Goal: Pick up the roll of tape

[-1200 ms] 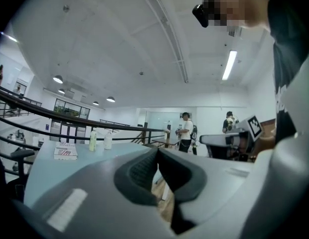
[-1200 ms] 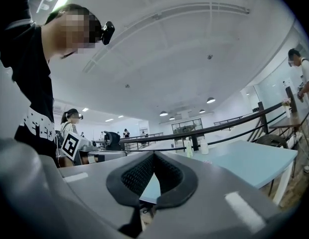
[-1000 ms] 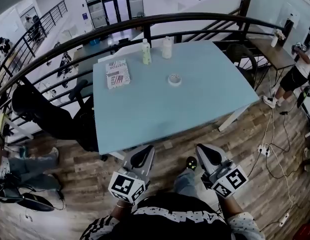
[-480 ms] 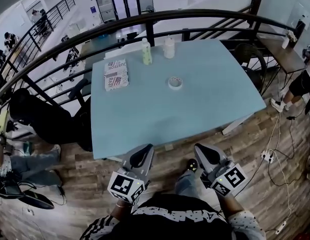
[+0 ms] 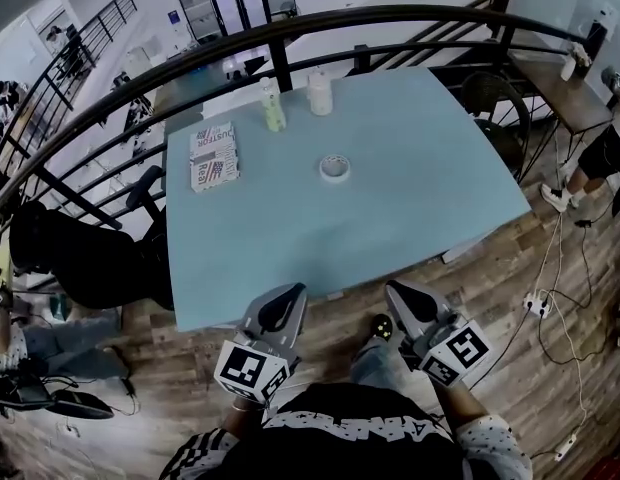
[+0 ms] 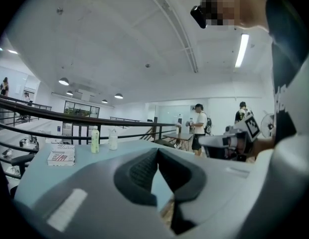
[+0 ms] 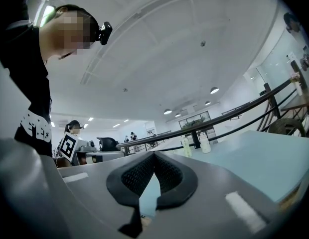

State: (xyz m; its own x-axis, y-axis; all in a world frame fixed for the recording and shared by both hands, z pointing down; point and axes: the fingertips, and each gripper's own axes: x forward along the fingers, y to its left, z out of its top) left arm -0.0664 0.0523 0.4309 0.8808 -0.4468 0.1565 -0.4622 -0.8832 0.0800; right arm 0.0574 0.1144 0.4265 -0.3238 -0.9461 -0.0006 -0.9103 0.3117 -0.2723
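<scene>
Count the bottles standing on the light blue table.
2. A greenish bottle and a white bottle stand side by side near the far edge of the table, beyond the roll of tape. Nothing on the table could hide another.

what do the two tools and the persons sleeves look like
The left tool and right tool are matching pale grey wedge-shaped shells. Each has black ribbed pads set in a dark oval opening and a white cube with black square markers at the rear. The person wears a black top with white lettering. The right sleeve looks light with dark dots.
</scene>
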